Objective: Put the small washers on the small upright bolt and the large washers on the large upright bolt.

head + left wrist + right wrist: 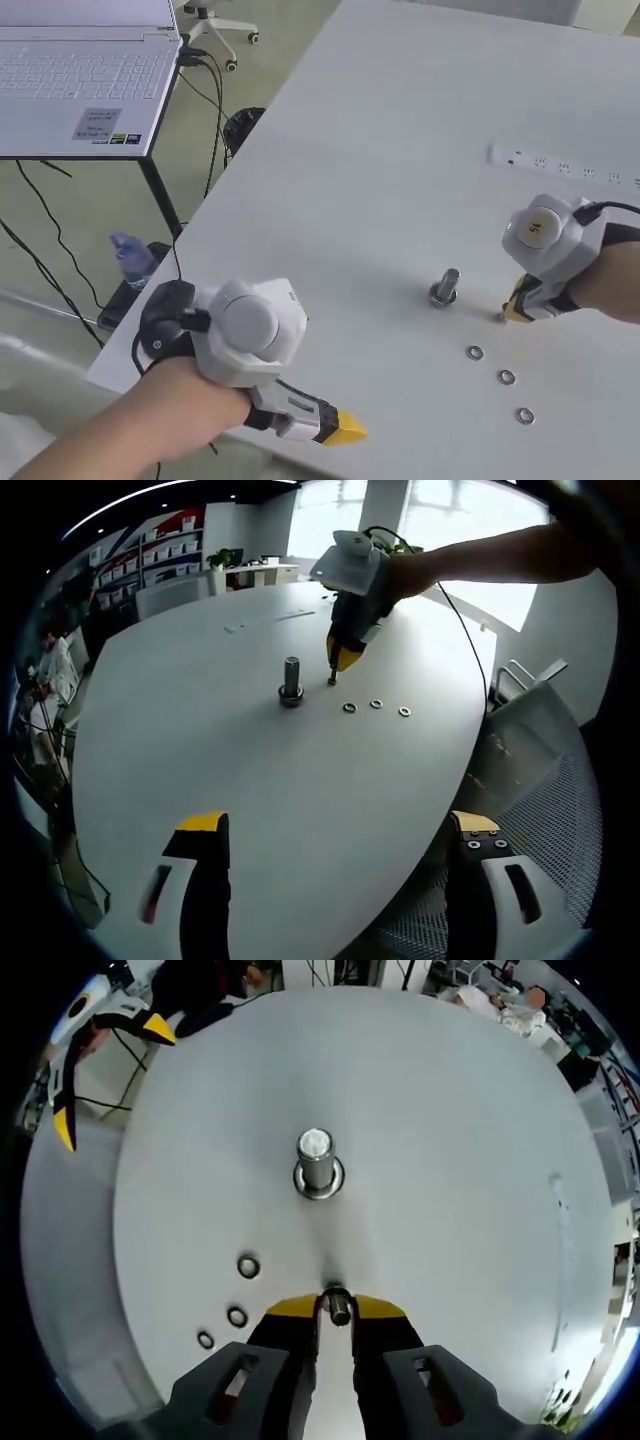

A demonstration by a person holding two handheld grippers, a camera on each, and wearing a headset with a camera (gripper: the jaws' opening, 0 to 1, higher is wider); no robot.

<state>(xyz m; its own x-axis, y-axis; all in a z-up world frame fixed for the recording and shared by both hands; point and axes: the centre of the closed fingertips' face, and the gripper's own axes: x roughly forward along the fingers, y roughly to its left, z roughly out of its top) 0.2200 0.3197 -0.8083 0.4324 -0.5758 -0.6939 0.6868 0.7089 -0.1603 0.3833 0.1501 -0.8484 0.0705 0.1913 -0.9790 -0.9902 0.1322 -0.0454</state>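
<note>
The large upright bolt (pixel 445 287) (pixel 291 680) (pixel 318 1163) stands on the white table (pixel 380 150) with a ring at its base. Right of it my right gripper (pixel 517 308) (pixel 340 660) (pixel 340 1305) points down, its yellow tips shut on the small upright bolt (pixel 340 1310) (pixel 331 680). Three loose washers (pixel 475 352) (pixel 507 377) (pixel 525 415) lie in a row nearer me, the same washers (pixel 248 1265) showing left of the right gripper's jaws. My left gripper (pixel 345 430) (pixel 335 825) (pixel 100 1040) hovers at the table's near-left edge, open and holding nothing.
A white power strip (pixel 565 165) lies at the far right of the table. Off the table's left edge stand a laptop (pixel 80 70) on a stand, cables and a spray bottle (pixel 130 255) on the floor. A mesh chair (pixel 540 740) sits beside the table.
</note>
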